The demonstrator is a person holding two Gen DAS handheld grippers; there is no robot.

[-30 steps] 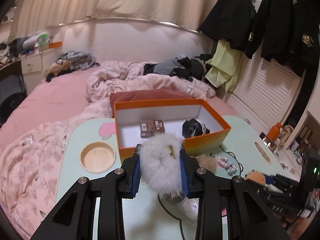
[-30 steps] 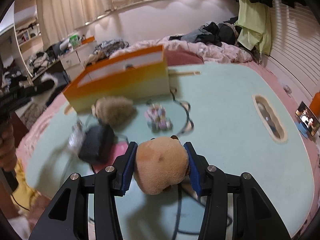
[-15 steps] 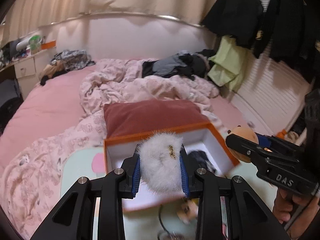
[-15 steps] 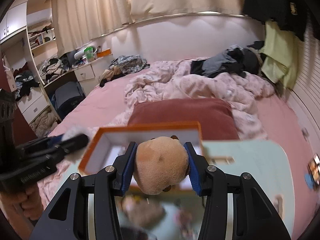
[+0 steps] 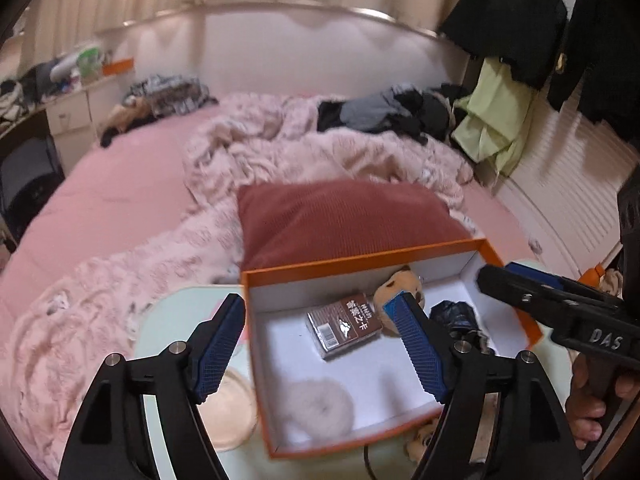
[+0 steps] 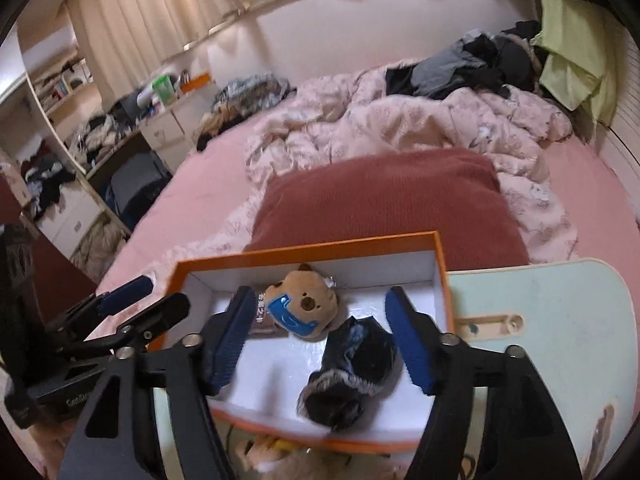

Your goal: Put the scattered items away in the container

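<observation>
The orange box (image 5: 360,258) with a white inside stands on the mint table. In it lie a white fluffy pom (image 5: 316,404), a brown card pack (image 5: 344,324), a bear plush (image 5: 394,286) and a black furry item (image 5: 456,316). My left gripper (image 5: 316,304) hovers over the box's left half, its jaws opening and nothing between them. My right gripper (image 6: 320,294) hangs over the box (image 6: 304,250), jaws also opening, with the bear plush (image 6: 304,308) and the black furry item (image 6: 352,368) lying loose below it. Each gripper shows in the other's view, the right gripper (image 5: 540,292) and the left gripper (image 6: 132,304).
The mint table (image 6: 540,312) has a round beige recess (image 5: 232,404) left of the box and a slot (image 6: 488,324) to its right. Small items (image 6: 280,452) lie in front of the box. A red cushion (image 5: 340,216) and rumpled pink bedding are behind it. A person's hand (image 5: 588,404) holds the right gripper.
Both grippers came forward over the box and opened. The white pom left the left gripper and the bear plush left the right one; both now lie in the box.
</observation>
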